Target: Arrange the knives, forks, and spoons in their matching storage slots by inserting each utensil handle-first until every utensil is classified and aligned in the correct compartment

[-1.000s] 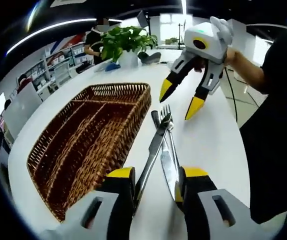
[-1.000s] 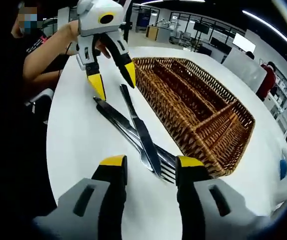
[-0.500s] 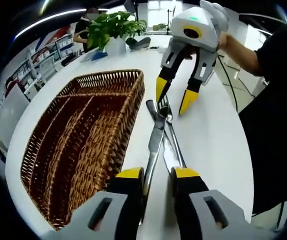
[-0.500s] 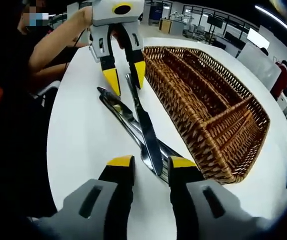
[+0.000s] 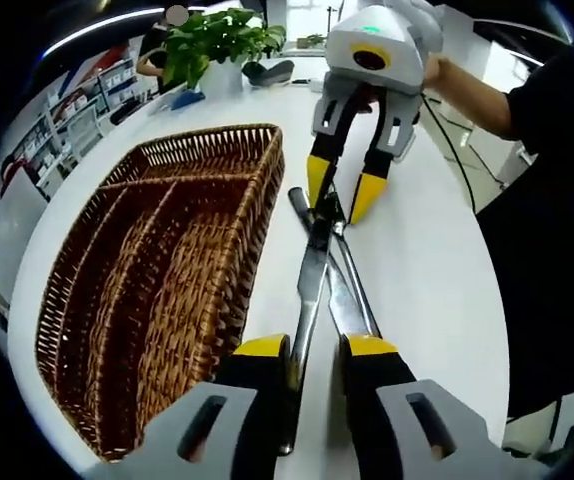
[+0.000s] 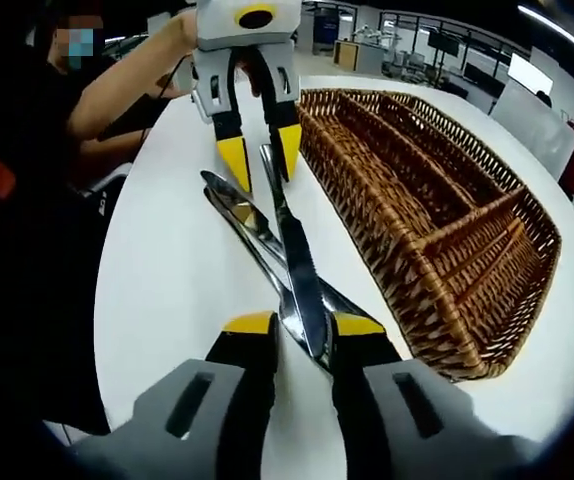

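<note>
A table knife lies crossed over a fork and a second knife on the white table, right of a brown wicker tray. My left gripper is open and low, its jaws straddling the near ends of the bundle. My right gripper is open at the far end, yellow tips on either side of the fork tines. In the right gripper view the knife blade runs between the jaws of my right gripper. My left gripper straddles the knife's handle end there. The tray has long slots.
A potted plant stands at the table's far end. A person in dark clothes stands along the table edge beside the utensils. Shelving and office furniture lie beyond the table.
Both grippers have come closer to the utensil bundle and lower, and both pairs of jaws have narrowed around its ends. The utensils and the tray have not moved.
</note>
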A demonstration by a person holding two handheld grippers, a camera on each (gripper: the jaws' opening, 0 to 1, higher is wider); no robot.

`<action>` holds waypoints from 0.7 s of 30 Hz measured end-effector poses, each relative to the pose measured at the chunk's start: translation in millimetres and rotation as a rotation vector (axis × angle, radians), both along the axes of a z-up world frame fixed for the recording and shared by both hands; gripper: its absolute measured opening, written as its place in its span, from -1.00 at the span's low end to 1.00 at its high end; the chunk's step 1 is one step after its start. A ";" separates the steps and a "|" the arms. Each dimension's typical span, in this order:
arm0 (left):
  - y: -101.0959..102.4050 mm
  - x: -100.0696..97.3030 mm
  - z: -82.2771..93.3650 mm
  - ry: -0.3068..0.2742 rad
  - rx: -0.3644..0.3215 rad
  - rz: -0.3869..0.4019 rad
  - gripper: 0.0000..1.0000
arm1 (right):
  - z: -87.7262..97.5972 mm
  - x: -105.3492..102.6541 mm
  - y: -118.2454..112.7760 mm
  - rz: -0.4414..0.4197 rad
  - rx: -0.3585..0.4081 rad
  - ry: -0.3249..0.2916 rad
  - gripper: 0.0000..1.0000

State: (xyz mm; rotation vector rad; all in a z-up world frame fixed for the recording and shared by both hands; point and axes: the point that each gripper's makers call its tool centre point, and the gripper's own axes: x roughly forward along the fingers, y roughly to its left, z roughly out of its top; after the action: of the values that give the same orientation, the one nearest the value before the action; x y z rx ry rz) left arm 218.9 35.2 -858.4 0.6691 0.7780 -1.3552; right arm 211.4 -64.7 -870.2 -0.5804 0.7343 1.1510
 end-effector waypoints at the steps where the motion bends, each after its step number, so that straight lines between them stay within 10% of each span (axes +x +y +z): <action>1: -0.2 0.9 0.4 0.000 0.000 0.001 -0.59 | 0.1 0.3 -0.1 0.000 0.001 0.000 -0.68; 21: -3.6 2.4 -1.5 0.001 0.038 -0.066 -0.59 | 3.6 -11.0 -0.9 0.082 -0.042 -0.035 -0.83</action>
State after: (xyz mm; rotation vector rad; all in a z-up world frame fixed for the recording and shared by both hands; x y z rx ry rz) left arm 221.2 31.6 -859.9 0.7295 0.7903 -1.4039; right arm 200.5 -65.6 -866.6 -0.6692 0.7117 1.2004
